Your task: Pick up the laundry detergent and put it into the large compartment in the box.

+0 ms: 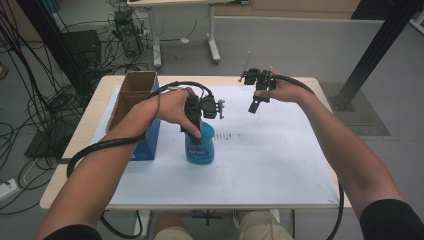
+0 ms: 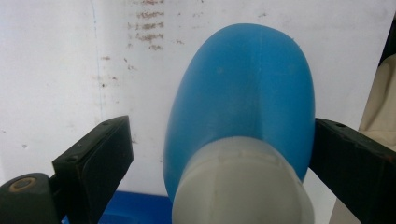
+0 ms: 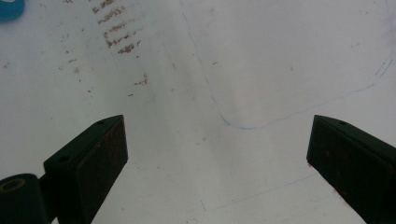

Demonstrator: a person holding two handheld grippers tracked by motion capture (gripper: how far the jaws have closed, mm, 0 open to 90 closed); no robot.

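A blue plastic bottle [image 1: 200,148] with a whitish neck stands upright on the white sheet [image 1: 280,150], left of the middle. My left gripper [image 1: 196,134] reaches down over its top. In the left gripper view the bottle [image 2: 243,93] sits between the open jaws of the left gripper [image 2: 219,128]; the right jaw is close against its side and the left jaw stands clear of it. My right gripper [image 1: 254,106] hangs open above the sheet's far side with nothing in it. In its own view the right gripper [image 3: 217,123] shows wide-set jaws over bare sheet.
A cardboard box [image 1: 134,89], open at the top, stands at the table's far left with a blue box [image 1: 150,142] against its near side. Brown smudges [image 1: 230,136] mark the sheet right of the bottle. Cables and table legs lie on the floor beyond.
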